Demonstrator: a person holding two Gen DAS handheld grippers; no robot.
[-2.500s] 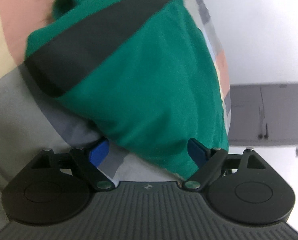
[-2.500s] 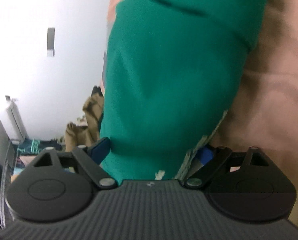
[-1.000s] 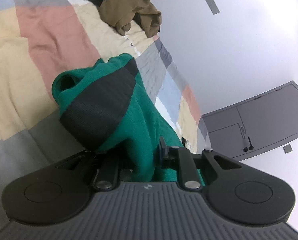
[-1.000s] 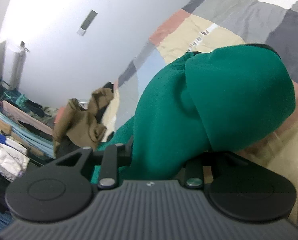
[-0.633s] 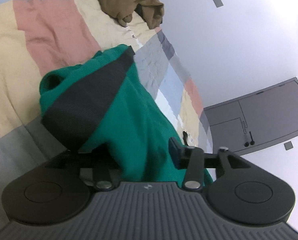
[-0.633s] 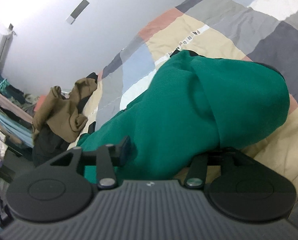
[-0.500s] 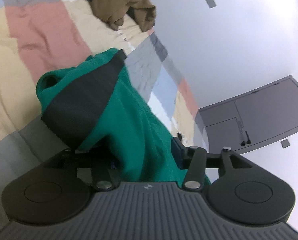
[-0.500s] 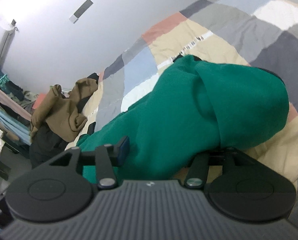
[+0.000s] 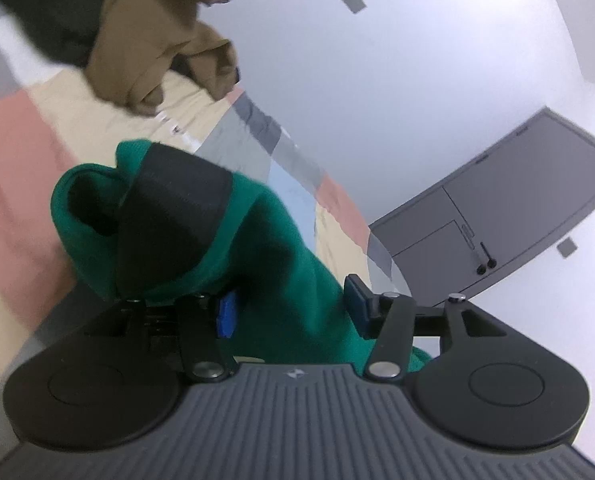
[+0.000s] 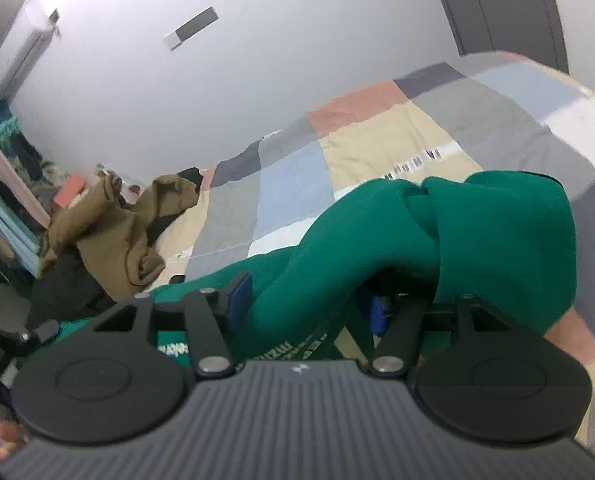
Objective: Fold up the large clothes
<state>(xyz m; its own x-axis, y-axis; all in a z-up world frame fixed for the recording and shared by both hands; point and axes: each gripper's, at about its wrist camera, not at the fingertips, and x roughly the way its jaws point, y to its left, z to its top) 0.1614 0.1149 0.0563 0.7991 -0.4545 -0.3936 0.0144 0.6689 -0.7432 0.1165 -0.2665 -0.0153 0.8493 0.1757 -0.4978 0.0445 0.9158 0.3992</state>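
Both claws are opening, left claw (image 9: pixel 289 310) and right claw (image 10: pixel 309 304) letting go of the green garment (image 10: pixel 437 236), bunched between their spread jaws on the patchwork bed (image 10: pixel 377 136), the fold apparently laid, tidying left.

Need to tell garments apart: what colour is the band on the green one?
Black band; left wrist view.

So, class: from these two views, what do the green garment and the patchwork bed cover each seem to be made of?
Green garment: probably a thick knit, fleece-like and matte; it bends in soft, rounded rolls. Its black band looks ribbed. Patchwork bed cover: likely thin woven cotton, matte, with fine wrinkles.
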